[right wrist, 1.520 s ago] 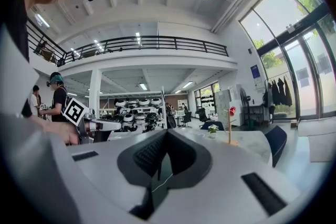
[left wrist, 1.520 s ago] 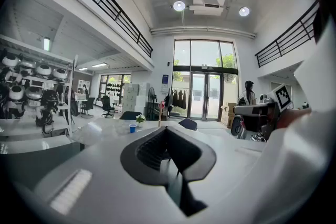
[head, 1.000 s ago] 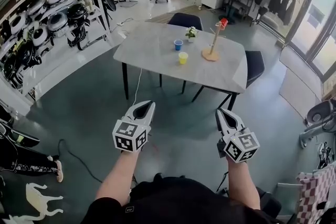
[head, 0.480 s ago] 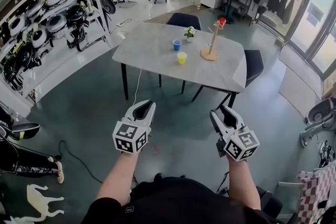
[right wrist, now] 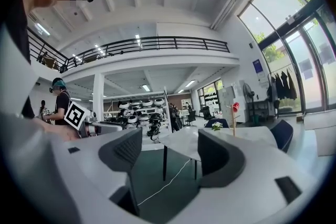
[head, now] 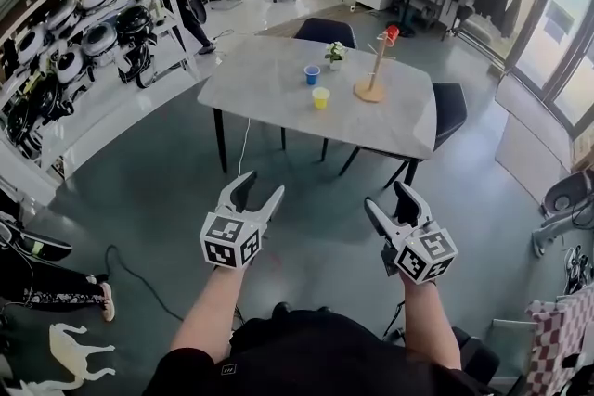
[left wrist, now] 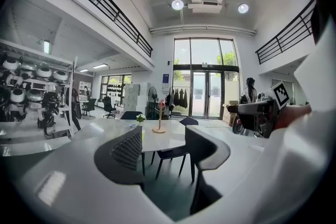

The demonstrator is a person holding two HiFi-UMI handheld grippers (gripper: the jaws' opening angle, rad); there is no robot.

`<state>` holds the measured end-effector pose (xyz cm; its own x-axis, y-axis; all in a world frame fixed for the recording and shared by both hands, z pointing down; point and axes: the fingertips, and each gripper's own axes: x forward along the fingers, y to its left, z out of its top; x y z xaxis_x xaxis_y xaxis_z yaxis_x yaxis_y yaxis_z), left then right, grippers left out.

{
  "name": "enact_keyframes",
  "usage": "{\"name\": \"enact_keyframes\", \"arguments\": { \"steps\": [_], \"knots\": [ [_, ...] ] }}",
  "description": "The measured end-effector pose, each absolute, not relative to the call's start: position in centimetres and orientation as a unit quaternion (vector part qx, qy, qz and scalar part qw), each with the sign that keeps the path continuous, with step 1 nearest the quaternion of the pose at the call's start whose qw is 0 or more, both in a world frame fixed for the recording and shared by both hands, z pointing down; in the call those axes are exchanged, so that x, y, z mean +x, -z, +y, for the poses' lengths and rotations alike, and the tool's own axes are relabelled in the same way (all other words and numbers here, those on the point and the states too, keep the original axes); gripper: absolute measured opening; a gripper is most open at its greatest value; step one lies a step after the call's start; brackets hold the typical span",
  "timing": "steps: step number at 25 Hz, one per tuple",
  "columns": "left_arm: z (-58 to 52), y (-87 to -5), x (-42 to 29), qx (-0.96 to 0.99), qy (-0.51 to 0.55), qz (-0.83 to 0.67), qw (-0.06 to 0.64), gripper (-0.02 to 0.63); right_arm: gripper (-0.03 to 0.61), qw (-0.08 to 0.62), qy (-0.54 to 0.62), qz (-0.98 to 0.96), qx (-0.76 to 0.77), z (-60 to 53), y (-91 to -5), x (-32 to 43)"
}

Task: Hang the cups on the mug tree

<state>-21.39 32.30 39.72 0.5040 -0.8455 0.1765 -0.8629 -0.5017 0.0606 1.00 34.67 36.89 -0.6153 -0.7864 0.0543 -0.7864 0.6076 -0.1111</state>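
- Left gripper (head: 261, 185) and right gripper (head: 385, 197): both claws are spread, having just been opening, with nothing between the jaws. Both are held over the floor, well apart from the mug tree (head: 373, 74) and on the near side of it.
- Mug tree: it stands upright on the table (head: 269, 88), with a red cup (head: 393, 34) already hanging near its top.
- Step in hand, as judged: the approach. Close on the tree first, then take one cup by its wall, leaving whatever part must catch the peg free. Approach a bare peg from the side away from the red cup.
- Blue cup (head: 312, 74) and yellow cup (head: 321, 97): both stand upright to the left of the tree's base, the yellow one nearer the viewer. Their contents are too small to tell.
- Plant pot (head: 336, 57): it is just left of the tree and holds a small green plant.
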Motion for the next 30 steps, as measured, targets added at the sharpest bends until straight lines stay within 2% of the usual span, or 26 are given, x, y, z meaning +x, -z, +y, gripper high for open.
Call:
{"name": "enact_keyframes", "arguments": {
  "steps": [18,30],
  "knots": [
    [32.0,-39.6,-17.1,0.863,-0.072,-0.495,0.078,0.247,0.301,0.014,0.084,0.898,-0.432,36.1,-38.1,5.1],
    [20.5,-43.7,-18.1,0.864,-0.077,-0.485,0.109,0.247,0.299,-0.006,0.116,0.894,-0.433,24.9,-41.5,3.6]
  ]
}}
